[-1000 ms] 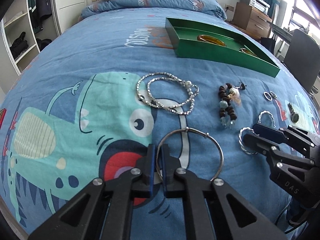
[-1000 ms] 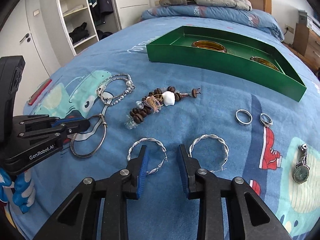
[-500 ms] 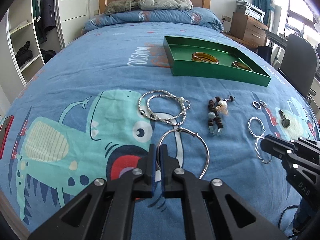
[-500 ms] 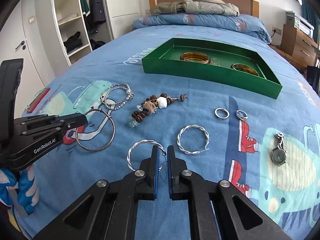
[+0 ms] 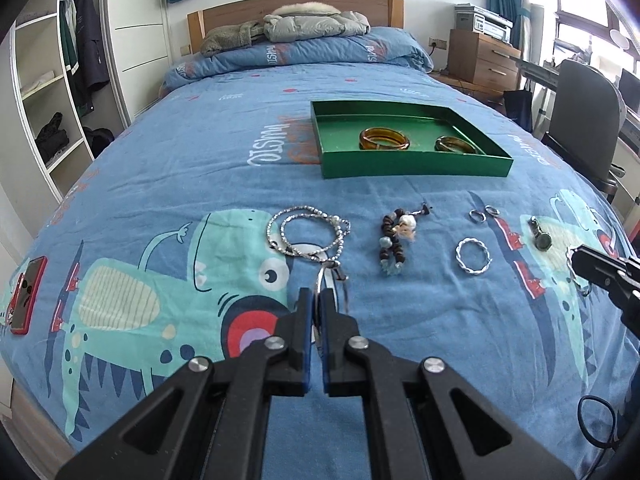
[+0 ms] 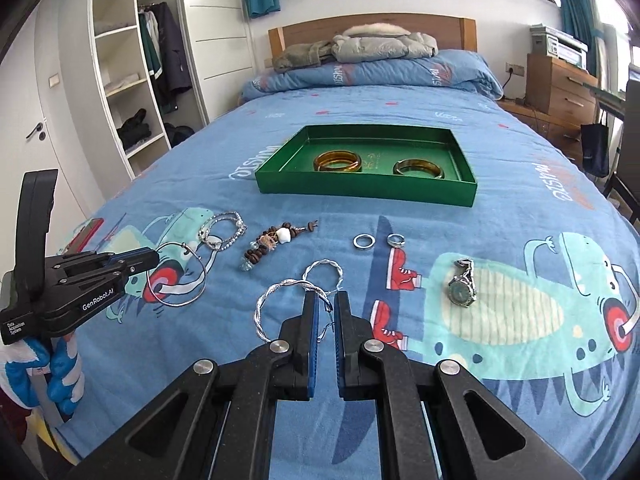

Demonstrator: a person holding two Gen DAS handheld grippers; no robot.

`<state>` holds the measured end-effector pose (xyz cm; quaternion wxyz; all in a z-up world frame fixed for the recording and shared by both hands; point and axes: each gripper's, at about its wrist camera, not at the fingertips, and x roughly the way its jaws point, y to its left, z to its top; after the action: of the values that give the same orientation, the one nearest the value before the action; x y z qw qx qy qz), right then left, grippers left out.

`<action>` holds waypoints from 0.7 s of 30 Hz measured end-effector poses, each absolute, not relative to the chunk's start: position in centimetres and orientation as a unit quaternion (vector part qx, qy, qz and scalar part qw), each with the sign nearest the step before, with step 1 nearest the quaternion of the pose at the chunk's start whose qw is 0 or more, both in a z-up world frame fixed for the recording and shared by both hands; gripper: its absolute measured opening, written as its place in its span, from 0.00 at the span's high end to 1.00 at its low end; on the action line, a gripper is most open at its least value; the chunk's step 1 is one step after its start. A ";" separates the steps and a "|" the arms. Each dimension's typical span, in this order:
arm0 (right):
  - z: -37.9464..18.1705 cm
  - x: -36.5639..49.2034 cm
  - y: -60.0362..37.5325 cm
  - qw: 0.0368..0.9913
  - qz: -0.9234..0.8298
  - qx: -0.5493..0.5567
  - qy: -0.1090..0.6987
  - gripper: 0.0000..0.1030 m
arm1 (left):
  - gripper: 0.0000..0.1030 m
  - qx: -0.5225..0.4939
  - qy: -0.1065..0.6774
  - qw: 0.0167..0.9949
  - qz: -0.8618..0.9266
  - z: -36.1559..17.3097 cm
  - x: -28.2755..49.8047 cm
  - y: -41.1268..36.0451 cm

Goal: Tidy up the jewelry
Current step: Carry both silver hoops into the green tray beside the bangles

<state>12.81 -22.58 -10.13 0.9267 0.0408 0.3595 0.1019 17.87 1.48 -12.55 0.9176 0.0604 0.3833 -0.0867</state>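
My left gripper [image 5: 316,300] is shut on a large thin silver bangle [image 5: 320,280], held edge-on above the bedspread; the right wrist view shows it as a full ring [image 6: 176,274]. My right gripper [image 6: 325,302] is shut on a twisted silver hoop [image 6: 280,300], lifted off the bed. A second twisted hoop [image 5: 473,257] lies on the bed. A green tray [image 5: 416,168] farther back holds two amber bangles [image 5: 384,139]. A silver bead bracelet [image 5: 306,232], a brown bead bracelet [image 5: 394,240], two rings [image 5: 482,214] and a watch [image 5: 540,234] lie on the bedspread.
A red phone [image 5: 28,288] lies at the bed's left edge. A wardrobe with open shelves [image 5: 44,100] stands to the left. A wooden dresser [image 5: 486,56] and a dark chair [image 5: 580,120] stand to the right. Pillows and jackets [image 5: 304,28] lie at the headboard.
Both grippers have lifted up and back, each with its piece. The right gripper closed on the twisted hoop and raised it. The large bangle has turned edge-on in the left gripper.
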 end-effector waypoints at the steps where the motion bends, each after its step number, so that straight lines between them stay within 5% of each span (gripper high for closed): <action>1: -10.0 12.7 -22.9 0.928 0.100 0.044 0.357 0.93 | 0.97 0.062 0.381 0.918 -0.089 -12.2 17.8 1.3; 21: -6.8 20.2 -28.5 0.943 0.073 0.056 0.319 0.93 | 0.97 0.079 0.346 0.921 -0.164 -3.7 28.3 -5.7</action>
<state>20.21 -28.46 -6.81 0.9434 0.0561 0.3187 0.0730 28.26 -5.74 -3.69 0.9206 0.0786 0.3456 -0.1642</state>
